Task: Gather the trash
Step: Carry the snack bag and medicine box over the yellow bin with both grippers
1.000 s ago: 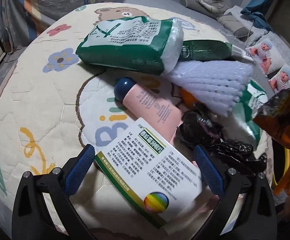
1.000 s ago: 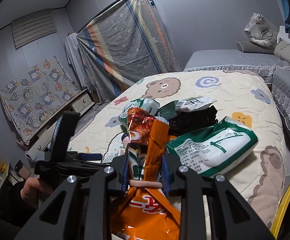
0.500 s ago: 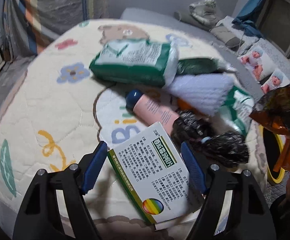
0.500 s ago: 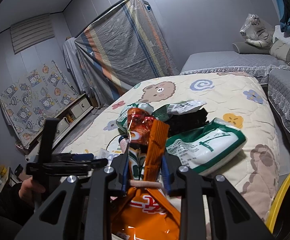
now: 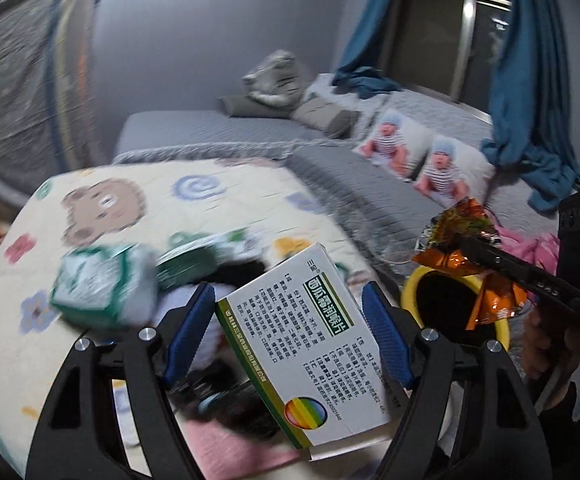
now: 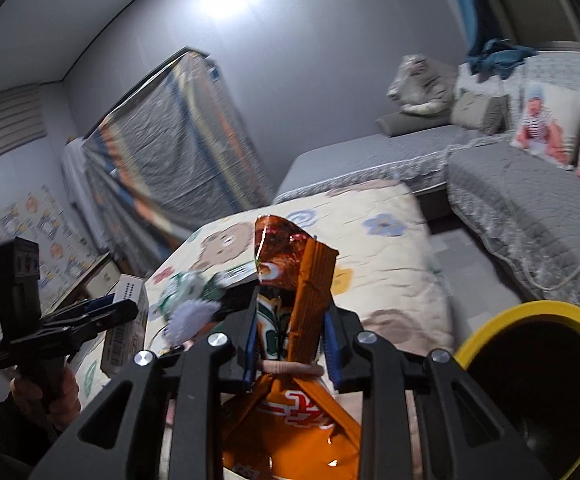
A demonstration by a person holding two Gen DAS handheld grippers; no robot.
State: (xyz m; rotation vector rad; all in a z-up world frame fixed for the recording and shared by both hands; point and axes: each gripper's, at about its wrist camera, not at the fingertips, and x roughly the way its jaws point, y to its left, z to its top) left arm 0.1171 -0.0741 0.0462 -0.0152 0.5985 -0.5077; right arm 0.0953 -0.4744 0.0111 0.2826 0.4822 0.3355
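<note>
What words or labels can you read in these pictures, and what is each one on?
"西瓜霜润喉片": main title on the white and green cardboard box.
"三金": small mark beside that title, not fully sharp.
Fine print on the box: too small to read.
Red characters on the orange foil snack bag: partly hidden, unreadable.
Green and white plastic packs: blurred, unreadable.

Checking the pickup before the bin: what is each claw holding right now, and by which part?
The left claw grips the white medicine box across its two long side edges. The right claw pinches the orange snack bag at its gathered middle.
</note>
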